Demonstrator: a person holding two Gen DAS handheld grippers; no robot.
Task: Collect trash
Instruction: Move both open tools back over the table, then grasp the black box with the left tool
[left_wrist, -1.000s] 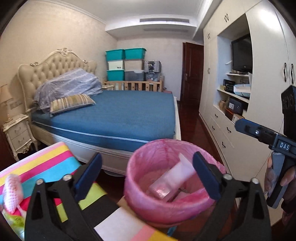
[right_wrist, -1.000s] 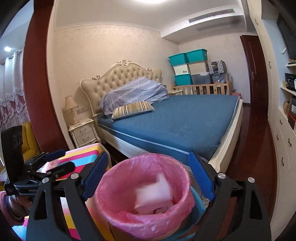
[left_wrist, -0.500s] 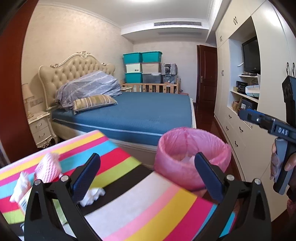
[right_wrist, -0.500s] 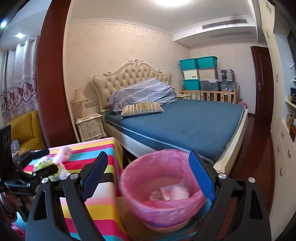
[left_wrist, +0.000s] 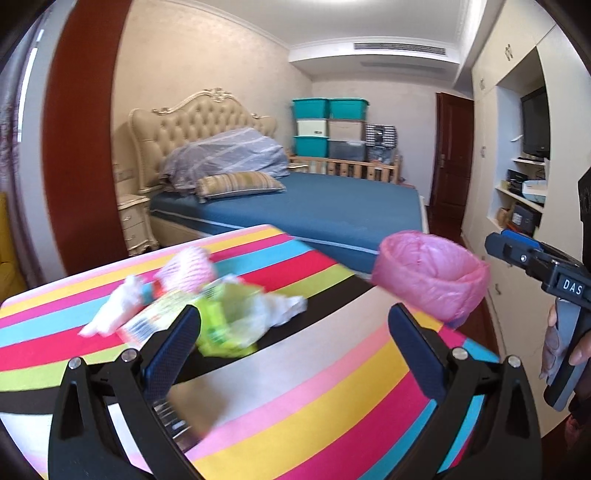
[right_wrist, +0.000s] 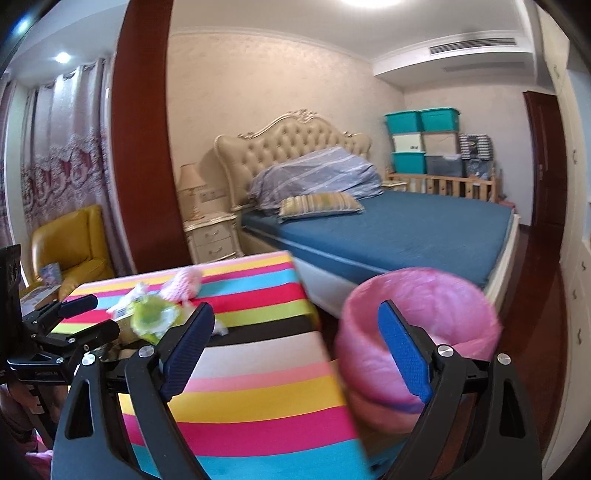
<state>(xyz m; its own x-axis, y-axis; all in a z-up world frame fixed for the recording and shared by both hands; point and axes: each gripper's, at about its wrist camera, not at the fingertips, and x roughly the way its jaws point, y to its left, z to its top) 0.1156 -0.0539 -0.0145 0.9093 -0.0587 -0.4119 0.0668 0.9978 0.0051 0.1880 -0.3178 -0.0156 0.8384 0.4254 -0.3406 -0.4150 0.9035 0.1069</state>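
A pile of trash lies on the striped table (left_wrist: 332, 387): a green-yellow wrapper (left_wrist: 225, 321), white crumpled tissue (left_wrist: 110, 314) and a pink foam net (left_wrist: 188, 267). My left gripper (left_wrist: 291, 354) is open and empty, just short of the wrapper. A bin with a pink liner (left_wrist: 430, 275) stands off the table's right edge. In the right wrist view my right gripper (right_wrist: 295, 347) is open and empty, between the table (right_wrist: 258, 398) and the bin (right_wrist: 421, 325). The trash pile (right_wrist: 155, 314) lies to its left, near the left gripper (right_wrist: 70, 321).
A blue bed (left_wrist: 314, 210) lies beyond the table, with a nightstand (left_wrist: 135, 225) and stacked teal boxes (left_wrist: 328, 125) behind. White cupboards (left_wrist: 517, 155) line the right wall. A yellow armchair (right_wrist: 70, 251) stands at the left by the curtain.
Both grippers have swung left, away from the bin and over the striped table. The trash pile has come into the middle of the left wrist view. Both stay open.
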